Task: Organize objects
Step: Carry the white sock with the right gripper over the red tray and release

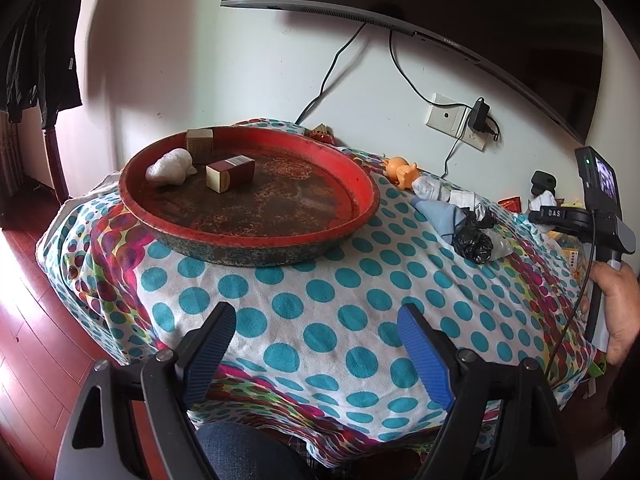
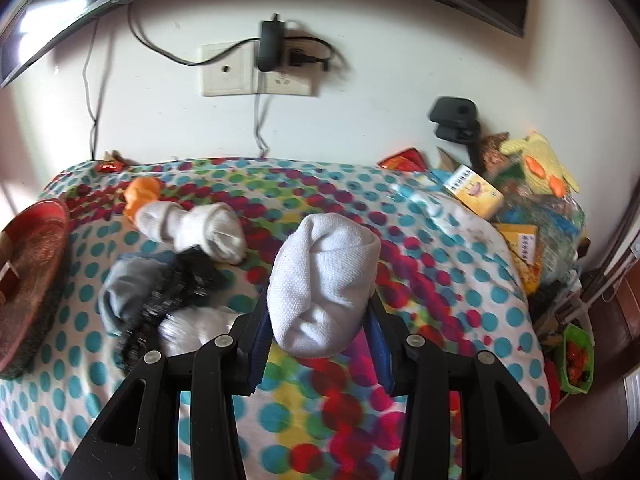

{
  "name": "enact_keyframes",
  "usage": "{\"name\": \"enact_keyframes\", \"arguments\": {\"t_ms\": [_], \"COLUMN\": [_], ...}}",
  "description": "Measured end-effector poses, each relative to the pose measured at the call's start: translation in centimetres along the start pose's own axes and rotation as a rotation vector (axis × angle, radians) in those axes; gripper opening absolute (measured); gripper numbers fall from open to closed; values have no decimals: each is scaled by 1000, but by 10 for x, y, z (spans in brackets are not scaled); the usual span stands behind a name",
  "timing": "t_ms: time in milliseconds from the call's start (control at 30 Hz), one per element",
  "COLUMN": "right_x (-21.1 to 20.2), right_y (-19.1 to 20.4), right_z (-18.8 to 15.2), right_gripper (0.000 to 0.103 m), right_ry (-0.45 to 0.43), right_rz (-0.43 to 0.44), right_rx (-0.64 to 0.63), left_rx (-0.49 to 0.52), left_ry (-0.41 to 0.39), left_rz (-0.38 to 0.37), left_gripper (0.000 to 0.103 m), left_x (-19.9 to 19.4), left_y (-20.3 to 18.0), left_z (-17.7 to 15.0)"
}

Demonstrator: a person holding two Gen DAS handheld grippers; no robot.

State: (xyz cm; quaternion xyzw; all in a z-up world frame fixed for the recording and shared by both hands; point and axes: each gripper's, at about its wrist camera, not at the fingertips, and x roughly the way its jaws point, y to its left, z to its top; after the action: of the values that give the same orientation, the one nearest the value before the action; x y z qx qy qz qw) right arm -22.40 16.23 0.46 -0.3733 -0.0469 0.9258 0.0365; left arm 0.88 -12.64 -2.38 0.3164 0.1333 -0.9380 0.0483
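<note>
A round red tray (image 1: 360,184) sits on the dotted cloth and holds a white wad (image 1: 170,168), a maroon box (image 1: 231,173) and a tan wooden cube (image 1: 199,141). My left gripper (image 1: 316,334) is open and empty, low over the cloth in front of the tray. My right gripper (image 2: 318,320) is shut on a rolled white sock (image 2: 324,276), held above the cloth. Another rolled white sock (image 2: 200,230), an orange toy (image 2: 140,194), a grey cloth (image 2: 128,284) and a black bag (image 2: 180,280) lie to its left. The tray's edge (image 2: 28,280) shows at far left.
A pile of boxes, packets and a yellow knitted toy (image 2: 540,168) crowds the table's right end. A black camera stand (image 2: 456,120) stands by the wall. Cables and a plug adapter (image 2: 270,46) hang at the wall socket. The right hand-held device (image 1: 600,208) is at the right.
</note>
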Motion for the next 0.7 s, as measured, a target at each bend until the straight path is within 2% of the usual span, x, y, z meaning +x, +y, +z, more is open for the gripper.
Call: {"name": "enact_keyframes", "arguments": {"t_ms": [567,700], "right_x": [-11,-12], "right_y": [136,169], "right_z": [39,45], "right_gripper": [41,41], "right_ry": [-52,-59], "right_rz": [131,156], "right_rx": [-171,-214], "left_rx": [-39,-24], "left_ry": [-48,-110], "left_rz": [29,73], "left_gripper": [85,85], "left_x": [-7,-16], "left_y": [15,17], "left_z": [9,14]}}
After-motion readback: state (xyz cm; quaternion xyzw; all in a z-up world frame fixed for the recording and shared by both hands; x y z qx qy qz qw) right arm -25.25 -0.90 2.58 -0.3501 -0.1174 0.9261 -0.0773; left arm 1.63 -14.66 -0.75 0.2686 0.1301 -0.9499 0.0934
